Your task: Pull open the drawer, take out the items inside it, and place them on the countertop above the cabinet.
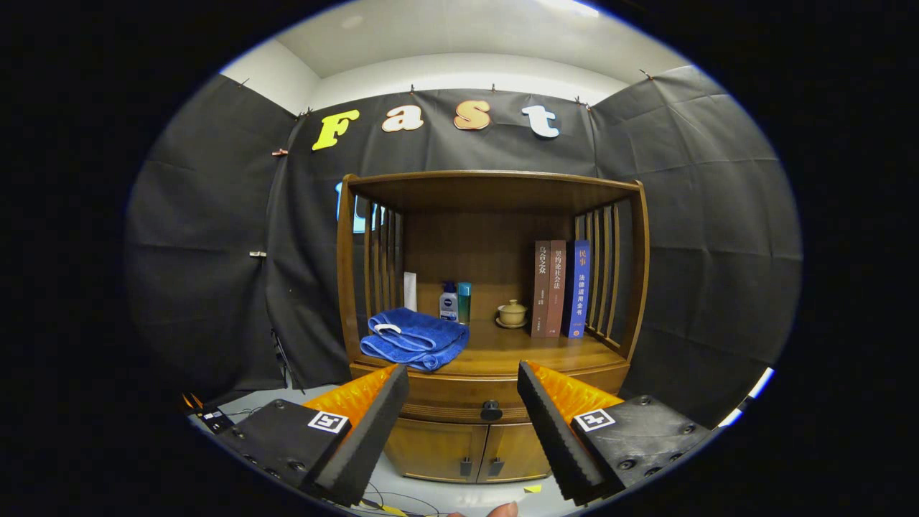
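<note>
Cabinet [495, 215], centre of frame: varnished wood with a soft sheen; the shut drawer [459, 398] carries a dark, smooth knob [491, 411]. Towel [414, 339], on the countertop [531, 352] at left: blue, plush cloth. Gripper [463, 402], lower frame, fingers spread apart: matt black foam-like pads [546, 424] on ribbed, glossy orange plastic.

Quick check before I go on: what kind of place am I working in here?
Likely a staged test booth, not a home: black cloth walls surround one wooden cabinet holding books and a blue towel. The open tongs sit before its closed drawer.
</note>
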`<state>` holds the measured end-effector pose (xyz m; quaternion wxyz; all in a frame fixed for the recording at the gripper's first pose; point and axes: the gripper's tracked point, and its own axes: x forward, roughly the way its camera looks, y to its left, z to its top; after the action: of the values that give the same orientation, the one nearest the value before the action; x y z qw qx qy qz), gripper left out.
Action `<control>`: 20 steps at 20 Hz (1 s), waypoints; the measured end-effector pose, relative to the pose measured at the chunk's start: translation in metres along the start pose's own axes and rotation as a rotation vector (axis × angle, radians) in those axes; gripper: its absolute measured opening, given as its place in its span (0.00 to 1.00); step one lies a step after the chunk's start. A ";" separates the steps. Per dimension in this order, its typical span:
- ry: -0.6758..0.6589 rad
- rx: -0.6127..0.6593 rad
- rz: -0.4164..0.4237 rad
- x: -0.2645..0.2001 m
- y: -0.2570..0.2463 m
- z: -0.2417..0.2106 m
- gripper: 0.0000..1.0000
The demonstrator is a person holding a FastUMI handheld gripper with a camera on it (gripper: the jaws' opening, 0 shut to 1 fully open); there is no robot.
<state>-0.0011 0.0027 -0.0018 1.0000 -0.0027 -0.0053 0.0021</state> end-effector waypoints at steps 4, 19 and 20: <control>-0.032 0.018 -0.006 0.017 -0.001 0.000 0.98; 0.118 0.006 -0.065 0.164 -0.035 -0.190 0.98; 0.123 0.000 -0.058 0.170 -0.036 -0.198 0.98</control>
<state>0.1710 -0.0335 -0.1983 0.9981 -0.0026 0.0560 -0.0271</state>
